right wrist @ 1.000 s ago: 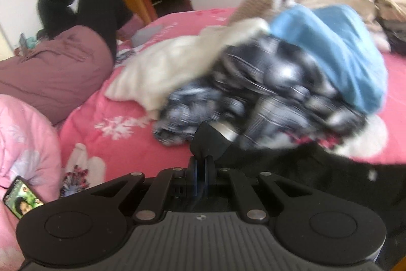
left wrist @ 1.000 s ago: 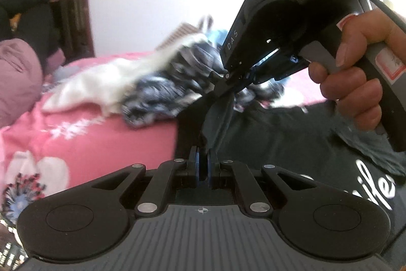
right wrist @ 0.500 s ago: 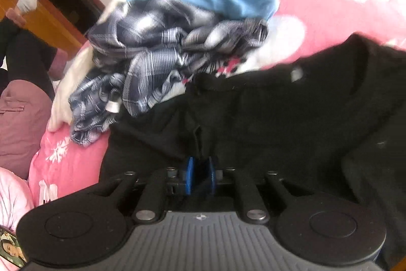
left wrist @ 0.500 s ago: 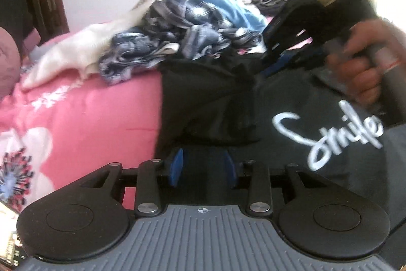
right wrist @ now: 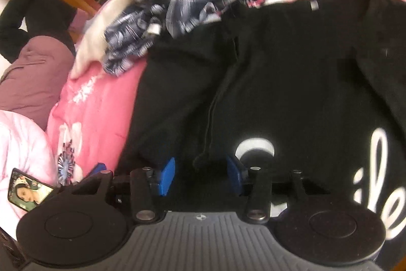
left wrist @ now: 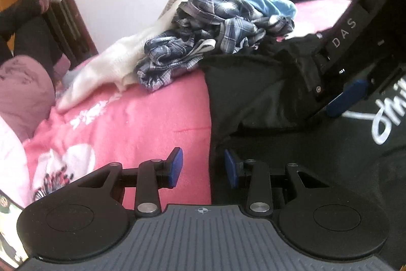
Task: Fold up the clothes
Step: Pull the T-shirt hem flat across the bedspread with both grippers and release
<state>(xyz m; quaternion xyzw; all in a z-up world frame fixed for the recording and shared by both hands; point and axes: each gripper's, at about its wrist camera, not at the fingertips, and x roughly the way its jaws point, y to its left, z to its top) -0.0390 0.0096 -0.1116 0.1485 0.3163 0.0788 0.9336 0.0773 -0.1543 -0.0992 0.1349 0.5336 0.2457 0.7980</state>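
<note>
Shirt [right wrist: 291, 73]: black, soft, limp, flat on bed [left wrist: 152, 118]; grip at edge.
Left gripper [left wrist: 200, 166]: jaws apart, empty.
Right gripper [right wrist: 200, 173]: jaws apart, empty.

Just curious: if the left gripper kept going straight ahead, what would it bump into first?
Probably the black shirt: its edge lies between the open left gripper's fingers. Depth is unclear; the plaid pile lies beyond.

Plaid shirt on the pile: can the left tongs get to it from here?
Probably yes. The left tongs are open and empty, with only bare pink bedspread between them and the plaid shirt, which lies uncovered.
</note>
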